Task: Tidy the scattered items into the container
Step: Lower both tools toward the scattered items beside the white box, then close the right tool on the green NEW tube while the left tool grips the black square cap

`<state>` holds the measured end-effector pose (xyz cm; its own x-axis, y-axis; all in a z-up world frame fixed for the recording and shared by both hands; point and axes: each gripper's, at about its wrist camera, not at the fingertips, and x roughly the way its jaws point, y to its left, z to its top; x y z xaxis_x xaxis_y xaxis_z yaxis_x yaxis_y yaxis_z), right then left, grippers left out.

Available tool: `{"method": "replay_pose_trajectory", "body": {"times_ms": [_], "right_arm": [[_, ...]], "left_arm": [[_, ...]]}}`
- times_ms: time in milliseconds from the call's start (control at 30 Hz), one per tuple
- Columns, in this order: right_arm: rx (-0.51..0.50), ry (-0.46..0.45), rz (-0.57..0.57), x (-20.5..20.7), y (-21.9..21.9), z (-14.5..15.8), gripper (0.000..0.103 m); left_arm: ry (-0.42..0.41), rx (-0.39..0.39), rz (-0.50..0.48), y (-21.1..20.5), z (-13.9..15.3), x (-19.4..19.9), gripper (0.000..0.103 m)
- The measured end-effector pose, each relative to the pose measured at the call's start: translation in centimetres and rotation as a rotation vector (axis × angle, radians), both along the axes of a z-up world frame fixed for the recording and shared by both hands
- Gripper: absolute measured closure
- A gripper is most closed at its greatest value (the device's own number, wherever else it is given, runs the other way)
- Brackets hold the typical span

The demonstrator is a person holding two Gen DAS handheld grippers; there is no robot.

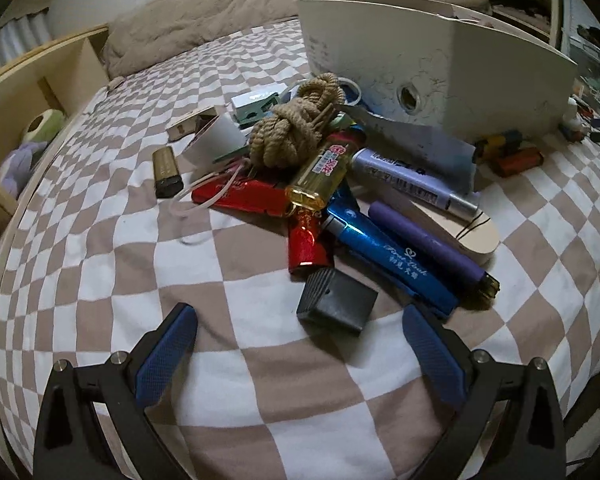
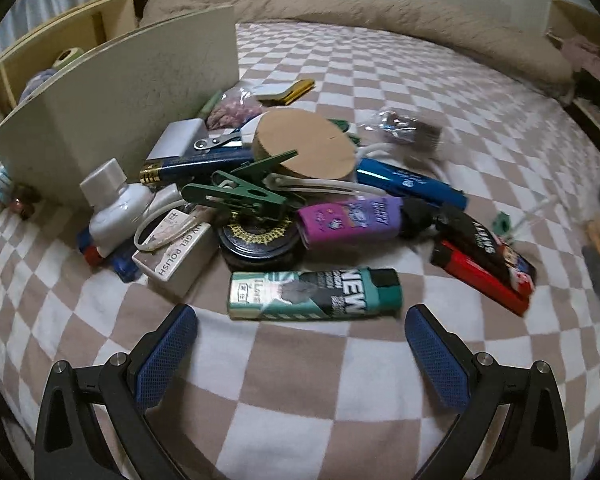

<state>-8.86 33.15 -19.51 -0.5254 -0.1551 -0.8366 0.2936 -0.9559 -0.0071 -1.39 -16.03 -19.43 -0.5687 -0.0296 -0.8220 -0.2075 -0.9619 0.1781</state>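
A pile of small items lies on a checkered bedspread beside a white box container (image 1: 432,68), whose side also rises at the left of the right wrist view (image 2: 112,116). My left gripper (image 1: 300,314) is open, just short of a black cube (image 1: 336,300); behind it lie a blue tube (image 1: 384,256), a purple stick (image 1: 428,244), a red packet (image 1: 308,240), a yellow lighter (image 1: 320,174) and a rope knot (image 1: 296,124). My right gripper (image 2: 300,314) is open, close in front of a teal lighter (image 2: 316,294). Green clips (image 2: 240,188), a purple lighter (image 2: 348,220) and a white bottle (image 2: 112,204) lie beyond.
A wooden shelf (image 1: 32,92) with soft toys runs along the left of the bed. A beige duvet (image 2: 360,16) is bunched at the far end. Red and black lighters (image 2: 484,264) lie right of the pile. Bare checkered sheet (image 2: 284,392) spreads under both grippers.
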Motion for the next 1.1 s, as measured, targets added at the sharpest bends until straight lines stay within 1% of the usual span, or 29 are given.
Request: {"method": "replay_pose_trajectory", "body": {"times_ms": [167, 367, 567, 633, 667, 733, 800, 833, 900, 1000, 1033, 1100], "right_arm": [[-0.014, -0.025, -0.012, -1.0, 0.3, -0.2, 0.000], [-0.010, -0.046, -0.003, -1.6, 0.4, -0.2, 0.000], [0.031, -0.017, -0.026, -1.3, -0.1, -0.3, 0.004], [0.050, -0.002, -0.032, -1.0, -0.5, -0.4, 0.009], [0.056, 0.007, -0.035, -0.8, -0.8, -0.3, 0.011], [0.076, 0.025, -0.034, -0.3, -1.3, -0.2, 0.019], [0.109, 0.045, -0.034, 0.2, -1.7, 0.0, 0.019], [0.124, 0.053, -0.036, 0.3, -1.9, 0.1, 0.019], [0.136, 0.059, -0.038, 0.3, -2.0, 0.1, 0.019], [0.136, 0.067, -0.041, 0.7, -1.9, 0.2, 0.019], [0.136, 0.071, -0.043, 0.8, -1.8, 0.2, 0.019], [0.136, 0.078, -0.044, 0.9, -1.8, 0.2, 0.019]], "left_arm": [[-0.004, 0.009, -0.006, -0.1, 0.0, 0.0, 0.000], [0.013, -0.019, -0.017, 0.2, 0.1, -0.2, 0.000], [0.012, -0.006, -0.011, 0.0, 0.1, -0.3, 0.000], [0.012, 0.004, -0.012, 0.0, 0.2, -0.3, 0.003], [0.012, 0.009, -0.014, 0.0, 0.2, -0.3, 0.006], [0.016, 0.010, -0.022, 0.2, 0.4, -0.3, 0.012], [0.020, 0.011, -0.032, 0.4, 0.5, -0.3, 0.023], [0.022, 0.014, -0.036, 0.5, 0.6, -0.3, 0.027], [0.017, 0.027, -0.041, 0.6, 0.6, -0.4, 0.039], [0.001, 0.067, -0.048, 0.5, 0.7, -0.4, 0.051], [-0.001, 0.073, -0.051, 0.7, 0.8, -0.3, 0.053], [-0.009, 0.072, -0.058, 1.0, 0.9, -0.3, 0.061]]}}
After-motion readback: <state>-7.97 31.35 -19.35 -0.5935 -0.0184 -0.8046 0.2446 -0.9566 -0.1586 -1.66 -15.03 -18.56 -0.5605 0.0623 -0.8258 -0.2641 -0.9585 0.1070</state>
